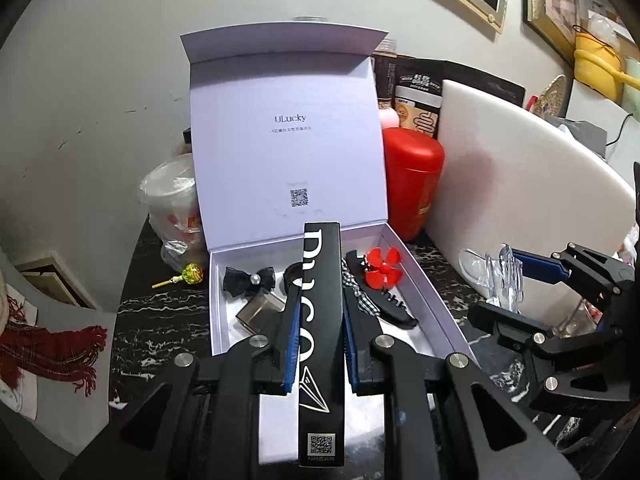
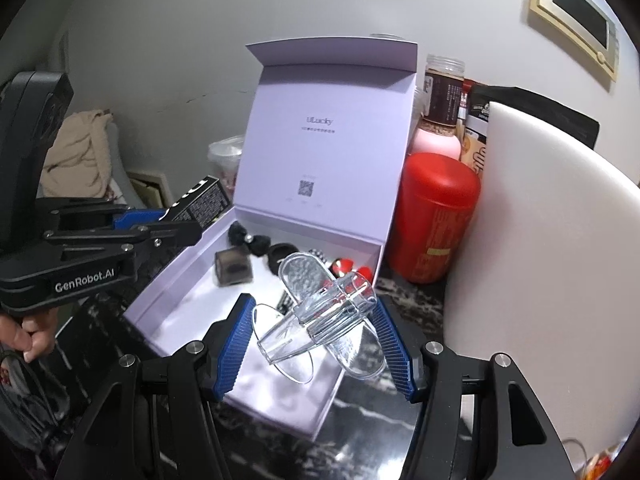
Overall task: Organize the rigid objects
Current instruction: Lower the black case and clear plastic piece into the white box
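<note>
Two grippers hold things: left gripper [image 1: 319, 312] clamps a black "DUCO" box [image 1: 320, 344]; right gripper [image 2: 316, 336] grips a clear plastic piece [image 2: 320, 312] before the "ULucky" box [image 2: 320, 136].

Black carton [image 1: 320, 320] & clear plastic piece [image 2: 320, 312] held over open white box [image 2: 168, 312].

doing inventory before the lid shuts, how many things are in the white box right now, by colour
Black: 3, the bow, the round ring and the comb-like clip
Red: 1, the flower piece
Grey-brown: 1, the small cube
Black-and-white check: 1, the fabric strip
Total: 6 inside the white box; some may be hidden behind the held black carton.
</note>
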A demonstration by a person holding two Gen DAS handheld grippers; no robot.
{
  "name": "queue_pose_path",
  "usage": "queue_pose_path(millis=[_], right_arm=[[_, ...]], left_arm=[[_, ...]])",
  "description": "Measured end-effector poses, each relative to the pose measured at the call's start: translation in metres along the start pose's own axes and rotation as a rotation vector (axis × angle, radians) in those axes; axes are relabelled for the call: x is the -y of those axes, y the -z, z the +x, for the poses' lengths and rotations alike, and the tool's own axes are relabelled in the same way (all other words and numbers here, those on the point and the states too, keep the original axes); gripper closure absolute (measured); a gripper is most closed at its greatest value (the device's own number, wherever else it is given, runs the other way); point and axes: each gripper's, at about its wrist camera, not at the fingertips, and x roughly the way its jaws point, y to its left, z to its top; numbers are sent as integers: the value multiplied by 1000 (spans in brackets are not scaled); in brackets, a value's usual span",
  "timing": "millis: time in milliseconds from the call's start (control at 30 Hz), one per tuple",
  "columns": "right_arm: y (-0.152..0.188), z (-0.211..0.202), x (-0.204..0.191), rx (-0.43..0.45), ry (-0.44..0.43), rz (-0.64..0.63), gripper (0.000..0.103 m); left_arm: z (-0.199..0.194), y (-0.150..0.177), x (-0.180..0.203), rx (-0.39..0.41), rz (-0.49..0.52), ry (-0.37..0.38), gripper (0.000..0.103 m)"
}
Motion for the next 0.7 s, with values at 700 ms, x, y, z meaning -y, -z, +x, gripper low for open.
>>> queue_pose_path(millis=[700], right_arm=[[-57, 55, 6, 36, -30, -27, 42]], left_arm=[[34, -46, -30, 38, -9, -72, 84]])
